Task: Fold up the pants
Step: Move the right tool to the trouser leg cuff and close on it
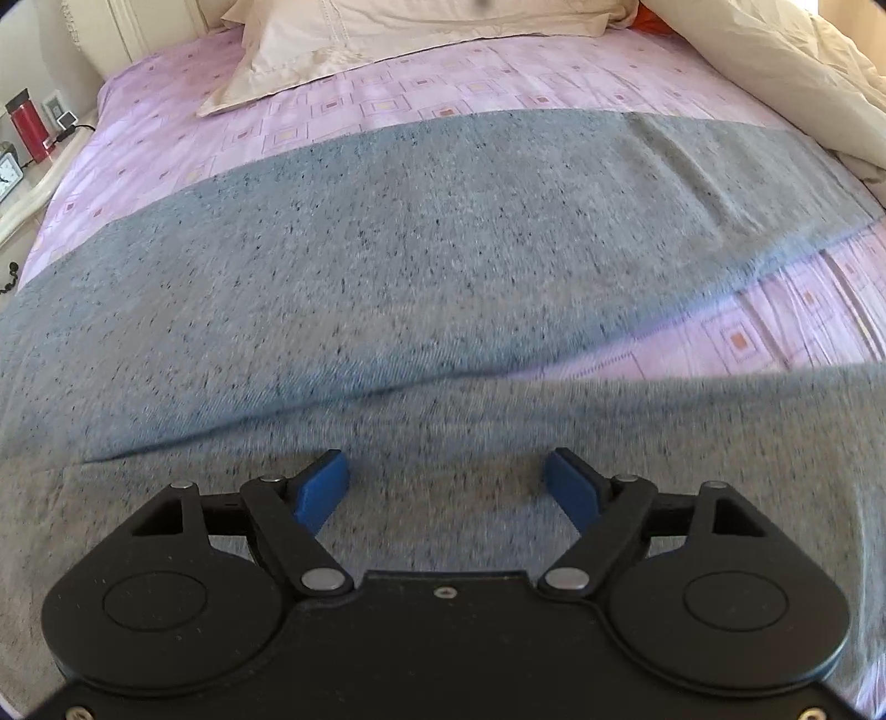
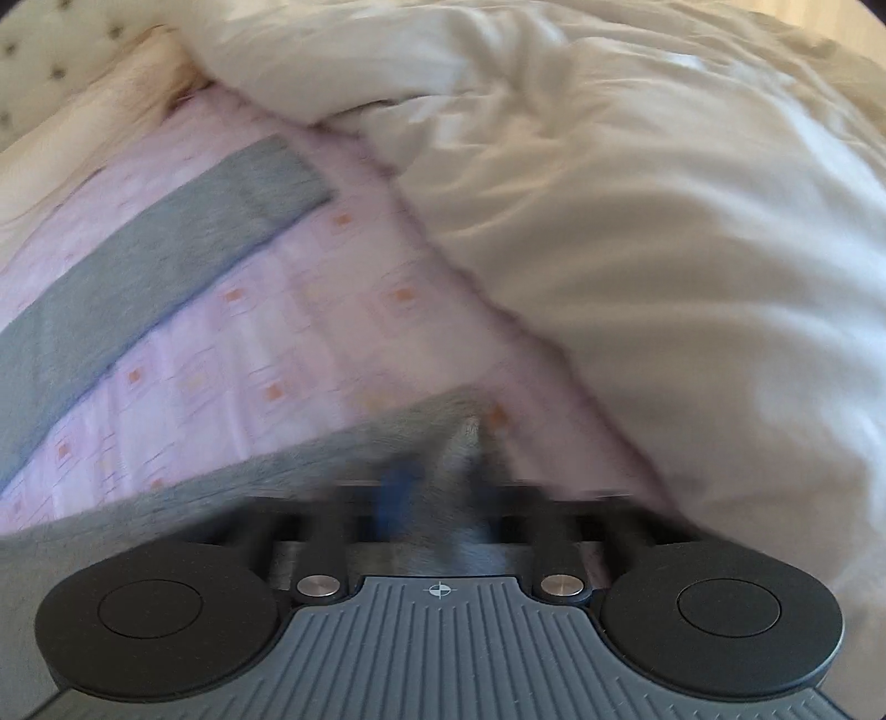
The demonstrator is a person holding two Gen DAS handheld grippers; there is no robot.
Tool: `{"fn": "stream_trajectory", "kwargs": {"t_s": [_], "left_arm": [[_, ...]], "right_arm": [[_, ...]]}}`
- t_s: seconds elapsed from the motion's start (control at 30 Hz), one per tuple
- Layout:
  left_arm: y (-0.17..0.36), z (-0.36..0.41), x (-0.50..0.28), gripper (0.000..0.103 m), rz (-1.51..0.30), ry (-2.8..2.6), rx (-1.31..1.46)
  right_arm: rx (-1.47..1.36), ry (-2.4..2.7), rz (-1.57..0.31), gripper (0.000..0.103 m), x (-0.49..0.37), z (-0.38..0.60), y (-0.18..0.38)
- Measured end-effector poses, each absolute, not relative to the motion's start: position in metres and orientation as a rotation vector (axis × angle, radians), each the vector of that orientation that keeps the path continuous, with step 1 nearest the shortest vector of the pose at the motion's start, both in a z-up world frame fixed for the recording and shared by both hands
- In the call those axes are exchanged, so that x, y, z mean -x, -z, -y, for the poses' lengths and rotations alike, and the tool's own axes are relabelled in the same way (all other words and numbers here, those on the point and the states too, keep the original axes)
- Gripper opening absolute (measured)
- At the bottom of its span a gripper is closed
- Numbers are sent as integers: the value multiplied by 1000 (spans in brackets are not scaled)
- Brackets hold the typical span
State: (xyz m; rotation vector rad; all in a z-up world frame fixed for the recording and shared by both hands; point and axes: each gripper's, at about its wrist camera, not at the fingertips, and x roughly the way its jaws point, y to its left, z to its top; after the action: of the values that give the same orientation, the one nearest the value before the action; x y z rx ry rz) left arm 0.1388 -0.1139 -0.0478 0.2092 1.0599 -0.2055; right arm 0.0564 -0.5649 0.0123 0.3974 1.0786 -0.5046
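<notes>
Grey speckled pants (image 1: 387,266) lie spread across a pink patterned bed sheet (image 1: 343,111). One leg runs across the middle of the left wrist view, the other lies near, under my left gripper (image 1: 447,487). That gripper is open, its blue pads (image 1: 318,490) just above the near cloth, holding nothing. In the right wrist view, which is blurred by motion, my right gripper (image 2: 443,482) is shut on the end of the near grey pant leg (image 2: 310,465). The far leg (image 2: 138,282) lies flat on the sheet at the left.
A cream pillow (image 1: 387,39) lies at the head of the bed. A bunched white duvet (image 2: 664,221) fills the right side. A nightstand (image 1: 33,183) at the left holds a red bottle (image 1: 27,124) and a clock (image 1: 8,174).
</notes>
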Motion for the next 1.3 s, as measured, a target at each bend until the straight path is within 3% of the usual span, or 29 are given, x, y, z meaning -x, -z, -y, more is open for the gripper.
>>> {"fn": "stream_trajectory", "kwargs": {"t_s": [0.17,0.33,0.43,0.57,0.6,0.63,0.8,1.03,1.3], "left_arm": [[47,118,-143,82,-1044,204,-222],[37,117,-140,69,-1044,194,-199],[27,112,-122,69,-1012,215,-193],[38,111,-102,69,-1055,244,-231],[45,112,-101,78,-1075,235,-256],[47,110,-98,81,-1050,231,-252],[46,107,-110,83,-1090,219,-196],[48,112,-107,85,-1070,210,-213],[48,113,-107,85,-1072,203,-223]], "right_arm": [[-384,553,-1005,3,-78,566,-22],[-379,591,-1049,4,-98,574,-3],[-313,580,-1070,6,-100,566,-7],[-353,552,-1000,6,-81,571,-26],[-387,547,-972,7,-69,573,-34],[-410,548,-955,8,-61,575,-40],[-445,585,-932,13,-4,574,-52],[-599,626,-926,13,58,574,-28],[-776,598,-832,13,51,569,-7]]}}
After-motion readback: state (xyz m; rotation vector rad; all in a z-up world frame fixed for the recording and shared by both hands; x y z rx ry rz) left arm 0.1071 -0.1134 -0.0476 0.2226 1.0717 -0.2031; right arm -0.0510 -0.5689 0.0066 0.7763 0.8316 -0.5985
